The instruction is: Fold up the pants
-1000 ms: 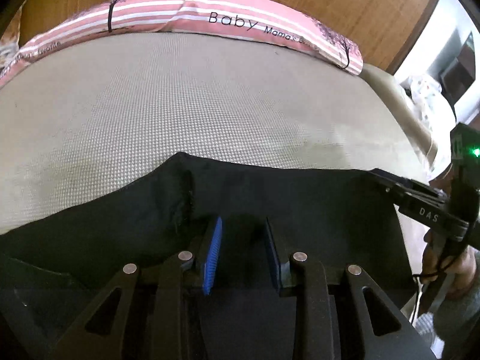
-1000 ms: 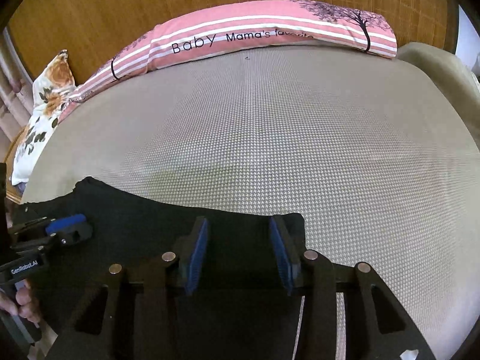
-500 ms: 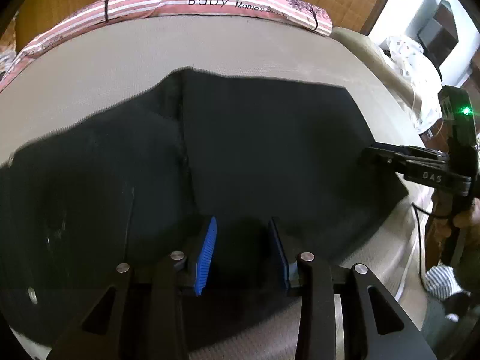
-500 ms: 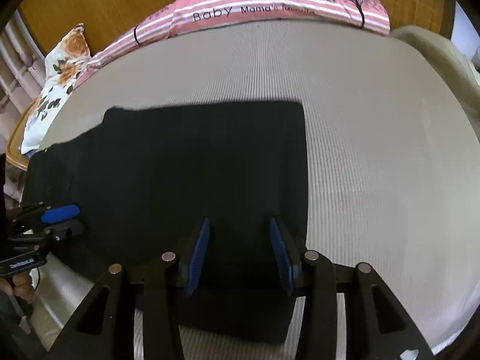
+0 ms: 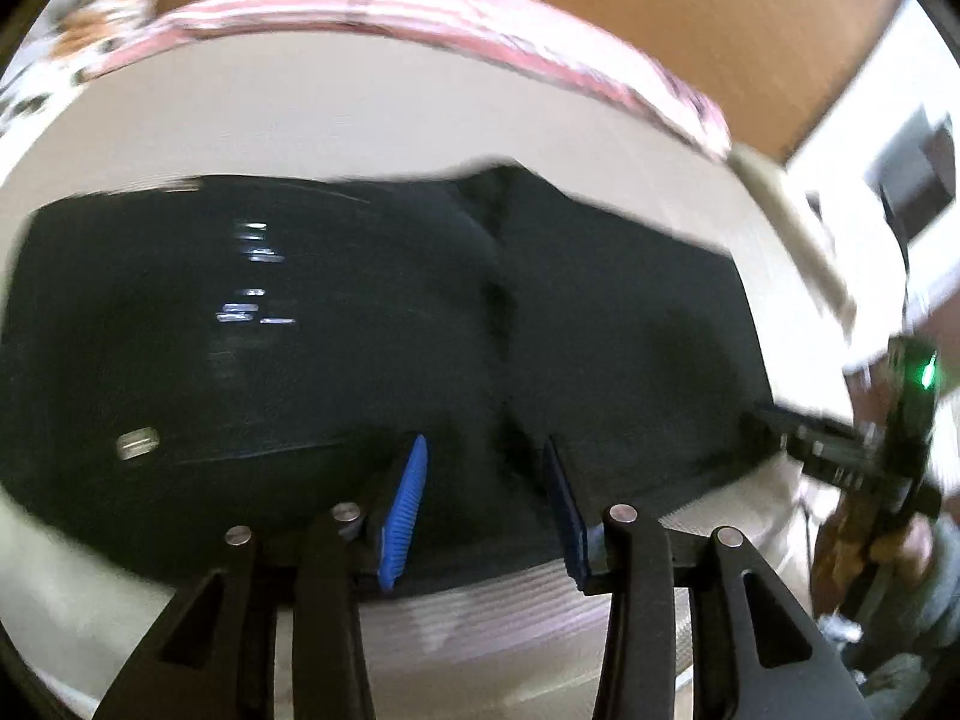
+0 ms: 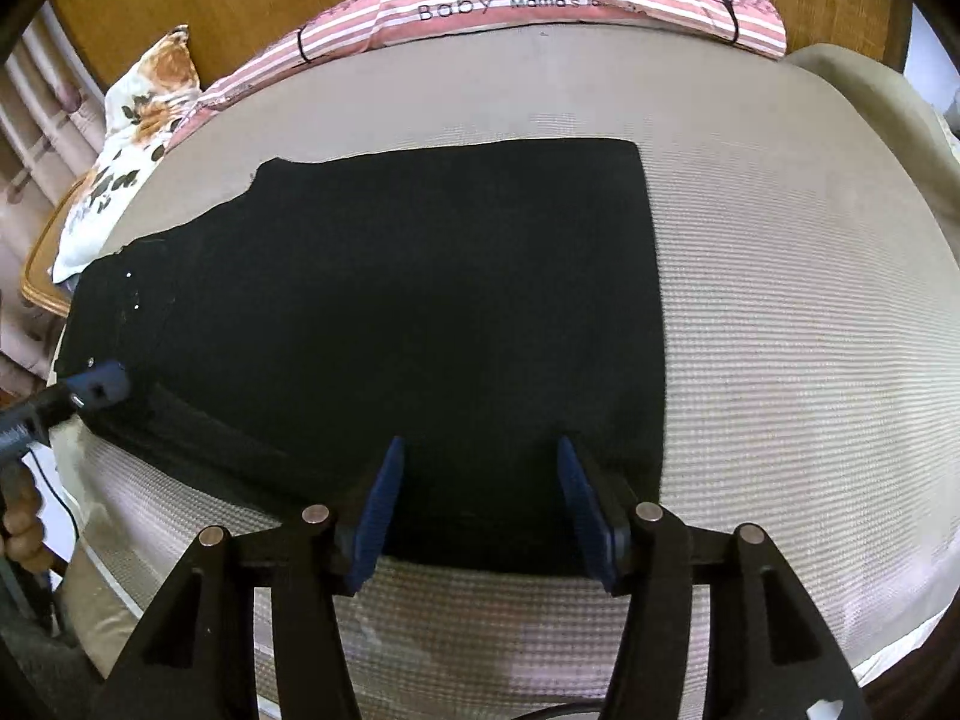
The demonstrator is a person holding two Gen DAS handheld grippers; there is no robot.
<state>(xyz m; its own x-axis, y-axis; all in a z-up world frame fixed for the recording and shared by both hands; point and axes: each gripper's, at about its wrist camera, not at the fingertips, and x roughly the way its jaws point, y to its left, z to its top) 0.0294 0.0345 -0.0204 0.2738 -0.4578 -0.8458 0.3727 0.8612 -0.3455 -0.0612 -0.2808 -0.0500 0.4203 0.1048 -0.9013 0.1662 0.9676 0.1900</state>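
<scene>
Both grippers (left [image 5: 485, 501], right [image 6: 480, 504]) have jaws wide over the black pants [image 6: 420, 312].

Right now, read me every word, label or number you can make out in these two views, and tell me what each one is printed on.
"Baby" on the pink striped pillow at the head of the bed.
"Mama's", smaller, right after it on the same pillow; the words that follow are too blurred to read.
Left wrist view: too motion-blurred, no print readable on the pillow there.
black pants: no readable label.
left gripper and right gripper: any lettering unreadable.
</scene>
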